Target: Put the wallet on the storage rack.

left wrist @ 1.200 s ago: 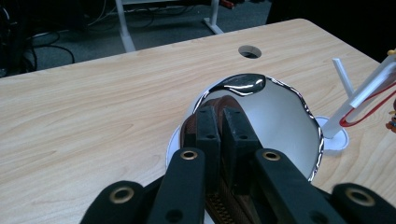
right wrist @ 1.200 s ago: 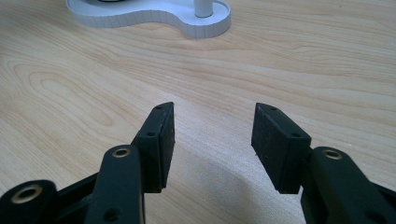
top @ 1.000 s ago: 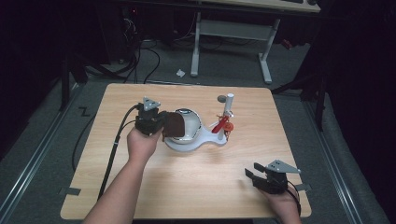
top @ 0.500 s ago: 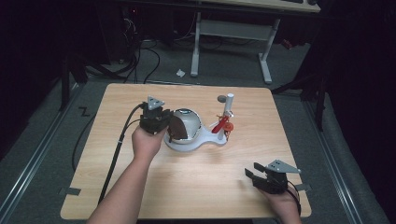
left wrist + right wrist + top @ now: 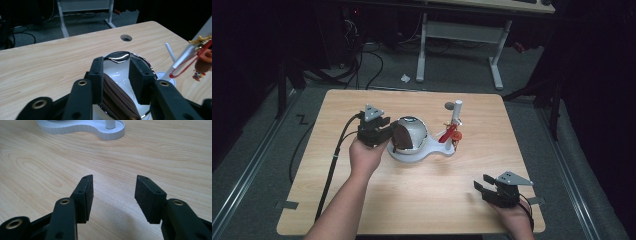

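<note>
A brown zipped pouch point(image 5: 401, 136) stands on edge inside a shiny metal bowl point(image 5: 416, 129) on a white stand point(image 5: 434, 153). My left gripper point(image 5: 387, 133) reaches into the bowl from the left. In the left gripper view the pouch point(image 5: 117, 100) leans on the left jaw of the gripper point(image 5: 115, 72), with white bowl point(image 5: 120, 55) showing between it and the right jaw. A white post point(image 5: 457, 112) on the stand carries a red key ring with a small figure point(image 5: 448, 134). My right gripper point(image 5: 480, 187) rests open near the table's front right corner, nothing between its jaws point(image 5: 113, 187).
The wooden table point(image 5: 422, 200) has a round cable hole point(image 5: 449, 105) behind the post. The stand's white base point(image 5: 105, 130) lies ahead of the right gripper. A desk frame and cables are on the floor beyond the table.
The left gripper carried the pouch right into the bowl, then eased back slightly left while the pouch stayed in the bowl. The right gripper has not moved.
</note>
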### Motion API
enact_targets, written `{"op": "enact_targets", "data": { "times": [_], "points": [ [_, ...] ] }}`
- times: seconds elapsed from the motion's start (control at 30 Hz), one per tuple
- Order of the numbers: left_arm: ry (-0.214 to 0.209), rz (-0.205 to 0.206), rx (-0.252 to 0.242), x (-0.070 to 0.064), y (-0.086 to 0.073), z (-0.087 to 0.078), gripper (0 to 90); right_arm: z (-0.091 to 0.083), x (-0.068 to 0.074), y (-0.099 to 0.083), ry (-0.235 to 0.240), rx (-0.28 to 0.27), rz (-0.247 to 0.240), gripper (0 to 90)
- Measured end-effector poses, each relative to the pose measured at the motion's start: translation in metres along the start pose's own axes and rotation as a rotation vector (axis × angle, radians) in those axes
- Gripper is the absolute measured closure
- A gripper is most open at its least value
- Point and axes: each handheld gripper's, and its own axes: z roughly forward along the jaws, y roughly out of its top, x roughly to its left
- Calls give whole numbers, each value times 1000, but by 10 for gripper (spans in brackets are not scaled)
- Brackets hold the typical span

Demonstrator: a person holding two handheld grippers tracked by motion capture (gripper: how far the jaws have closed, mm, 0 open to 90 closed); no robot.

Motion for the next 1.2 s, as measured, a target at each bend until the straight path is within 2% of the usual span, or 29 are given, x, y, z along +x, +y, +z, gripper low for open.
{"op": "enact_targets", "data": {
  "times": [0.17, 0.37, 0.77, 1.03, 1.2],
  "points": [
    [-11, 4, -11, 0, -9, -13, 574, 2, 1, 0, 0, 7, -9, 494],
    [-19, 19, -7, 4, -27, -26, 518, 3, 2, 0, 2, 16, -12, 492],
    [-45, 3, 16, 19, -81, -54, 458, 4, 4, -1, 2, 27, -12, 492],
    [-14, -4, 55, 34, -124, -71, 391, 6, 5, -1, 1, 31, -19, 492],
    [20, 13, 108, 44, -153, -81, 380, 7, 6, -2, -1, 36, -22, 492]
  ]
}}
